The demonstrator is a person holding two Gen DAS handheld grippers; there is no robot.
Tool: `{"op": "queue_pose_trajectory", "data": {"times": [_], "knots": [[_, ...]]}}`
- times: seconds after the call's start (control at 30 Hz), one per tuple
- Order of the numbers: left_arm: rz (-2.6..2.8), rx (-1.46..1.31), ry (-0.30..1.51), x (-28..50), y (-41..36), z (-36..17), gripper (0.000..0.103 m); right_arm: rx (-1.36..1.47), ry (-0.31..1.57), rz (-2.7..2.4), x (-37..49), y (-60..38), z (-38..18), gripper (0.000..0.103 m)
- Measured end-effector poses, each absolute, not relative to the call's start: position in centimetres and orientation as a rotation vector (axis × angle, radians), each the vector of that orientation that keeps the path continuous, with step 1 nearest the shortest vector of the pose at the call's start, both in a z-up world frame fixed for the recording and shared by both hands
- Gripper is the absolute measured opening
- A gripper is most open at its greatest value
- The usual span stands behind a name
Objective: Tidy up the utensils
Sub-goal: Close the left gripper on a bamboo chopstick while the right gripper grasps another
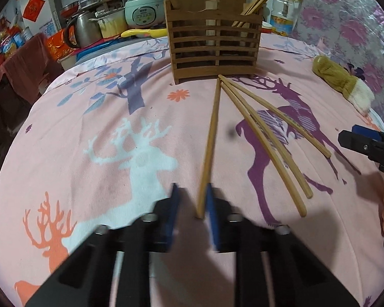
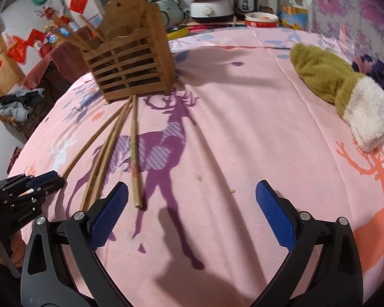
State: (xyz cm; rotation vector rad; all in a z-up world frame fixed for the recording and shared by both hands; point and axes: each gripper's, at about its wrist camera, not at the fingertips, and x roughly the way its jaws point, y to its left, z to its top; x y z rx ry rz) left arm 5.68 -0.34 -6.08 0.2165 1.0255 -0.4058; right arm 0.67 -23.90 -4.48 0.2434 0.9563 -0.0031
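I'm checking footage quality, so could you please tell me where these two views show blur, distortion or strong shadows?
Left wrist view: the left gripper is smeared by motion blur around a chopstick; the fisheye bends the loose chopsticks. Right wrist view: the right gripper is sharp, and dark shadows fall across the pink cloth below it and beside the wooden holder.

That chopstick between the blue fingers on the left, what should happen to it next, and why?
Probably lift it and carry it to the wooden holder. The left gripper has its pads at the near end of one chopstick, other chopsticks already stand in the holder, and three more lie on the cloth.
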Motion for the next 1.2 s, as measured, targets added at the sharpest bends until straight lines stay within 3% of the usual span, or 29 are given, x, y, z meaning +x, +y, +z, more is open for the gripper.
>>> {"op": "queue_pose_trajectory", "data": {"times": [0.17,0.33,0.5,0.67,0.8,0.9,1.0,1.13,1.2], "knots": [[-0.394,0.183,1.035,6.2,0.3,-6.2,0.011,0.117,0.935,0.024,0.3,-21.5,-4.0,0.088],[-0.388,0.159,1.044,6.5,0.6,-6.2,0.014,0.036,0.939,0.052,0.1,-20.0,-4.2,0.073],[-0.383,0.179,1.035,6.4,0.5,-6.2,0.014,0.033,0.953,0.077,0.0,-19.8,-4.5,0.043],[-0.382,0.167,1.039,6.5,0.6,-6.1,0.015,0.01,0.949,0.092,-0.2,-19.2,-4.4,0.041],[-0.342,0.161,1.04,6.9,1.0,-6.2,0.033,-0.011,0.94,0.106,-0.4,-18.6,-4.3,0.041],[-0.341,0.161,1.041,6.9,1.1,-6.2,0.033,-0.012,0.959,0.128,-0.3,-18.4,-4.5,0.041],[-0.343,0.192,1.03,6.6,0.6,-6.2,0.03,-0.012,0.986,0.143,-0.1,-18.2,-4.9,0.037],[-0.373,0.198,1.028,6.3,0.4,-6.1,0.017,-0.016,0.996,0.157,-0.1,-18.0,-5.1,0.01],[-0.388,0.208,1.024,6.0,0.1,-6.1,0.01,-0.035,0.994,0.156,-0.3,-17.6,-5.1,0.007]]}}
